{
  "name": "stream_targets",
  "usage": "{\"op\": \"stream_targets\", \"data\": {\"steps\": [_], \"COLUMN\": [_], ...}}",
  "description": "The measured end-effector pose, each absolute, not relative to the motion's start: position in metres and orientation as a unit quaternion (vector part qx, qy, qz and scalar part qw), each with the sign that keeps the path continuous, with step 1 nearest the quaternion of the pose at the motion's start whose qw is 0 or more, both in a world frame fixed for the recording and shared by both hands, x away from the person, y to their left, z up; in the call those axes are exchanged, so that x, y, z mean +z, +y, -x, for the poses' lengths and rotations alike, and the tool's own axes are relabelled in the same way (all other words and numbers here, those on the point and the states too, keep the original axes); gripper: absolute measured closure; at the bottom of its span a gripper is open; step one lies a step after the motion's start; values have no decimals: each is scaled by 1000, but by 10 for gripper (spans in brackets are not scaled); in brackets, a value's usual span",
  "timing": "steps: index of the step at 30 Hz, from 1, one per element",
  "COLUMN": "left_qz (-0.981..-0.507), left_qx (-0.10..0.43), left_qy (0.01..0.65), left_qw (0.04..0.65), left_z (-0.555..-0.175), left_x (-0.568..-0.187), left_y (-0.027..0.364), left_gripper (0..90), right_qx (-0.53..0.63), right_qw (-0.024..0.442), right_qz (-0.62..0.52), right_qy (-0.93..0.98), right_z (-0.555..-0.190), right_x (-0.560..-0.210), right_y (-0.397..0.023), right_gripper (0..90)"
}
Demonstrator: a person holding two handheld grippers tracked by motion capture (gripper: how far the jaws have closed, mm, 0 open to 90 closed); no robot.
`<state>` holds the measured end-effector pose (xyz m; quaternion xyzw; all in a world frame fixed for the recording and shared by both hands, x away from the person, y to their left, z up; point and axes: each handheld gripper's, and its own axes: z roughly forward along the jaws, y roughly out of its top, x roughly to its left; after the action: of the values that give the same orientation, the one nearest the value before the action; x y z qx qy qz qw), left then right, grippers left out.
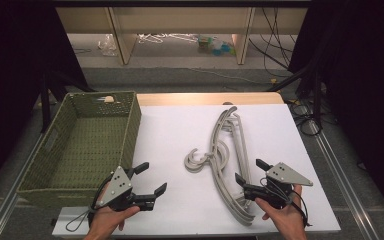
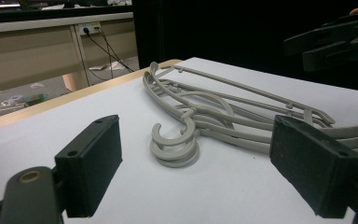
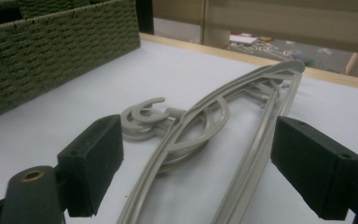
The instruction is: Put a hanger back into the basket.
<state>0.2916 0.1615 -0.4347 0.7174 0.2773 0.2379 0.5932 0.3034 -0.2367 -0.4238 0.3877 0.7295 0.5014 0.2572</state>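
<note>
the white table (image 1: 170,135) takes up the middle of the high view, with a green woven basket (image 1: 60,150) parked at the left, probably as the drop-off spot. a stack of grey hangers (image 1: 225,160) lies nested right of centre, hooks curling left toward the basket, so they look ready to be peeled off one at a time. the right gripper (image 1: 246,172) sits at the lower right, jaws wide and empty, lined up over the stack's near end. the left gripper (image 1: 152,180) waits lower left, also wide, holding nothing.
</note>
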Motion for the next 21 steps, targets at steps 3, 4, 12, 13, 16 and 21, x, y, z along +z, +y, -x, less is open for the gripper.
{"op": "stream_targets", "data": {"steps": [3, 4, 12, 13, 16, 21], "left_qz": [-719, -719, -717, -717, -718, -720], "left_qx": [243, 243, 238, 239, 239, 236], "left_qy": [274, 275, 282, 282, 282, 279], "left_qw": [590, 590, 591, 591, 589, 590], "left_z": [-293, -293, -294, -295, -294, -293], "left_x": [-434, -435, -435, -435, -435, -436], "left_y": [162, 162, 161, 160, 160, 158], "left_gripper": [168, 168, 167, 167, 167, 167], "right_qx": [493, 490, 423, 412, 375, 337], "right_qw": [251, 250, 201, 194, 169, 139], "right_qz": [-390, -389, -376, -374, -373, -385], "right_qy": [736, 739, 799, 808, 832, 848], "right_z": [-304, -305, -316, -320, -328, -341], "right_x": [-422, -423, -420, -421, -425, -434], "right_y": [-232, -228, -198, -193, -185, -179], "right_gripper": [190, 190, 206, 222, 271, 347]}}
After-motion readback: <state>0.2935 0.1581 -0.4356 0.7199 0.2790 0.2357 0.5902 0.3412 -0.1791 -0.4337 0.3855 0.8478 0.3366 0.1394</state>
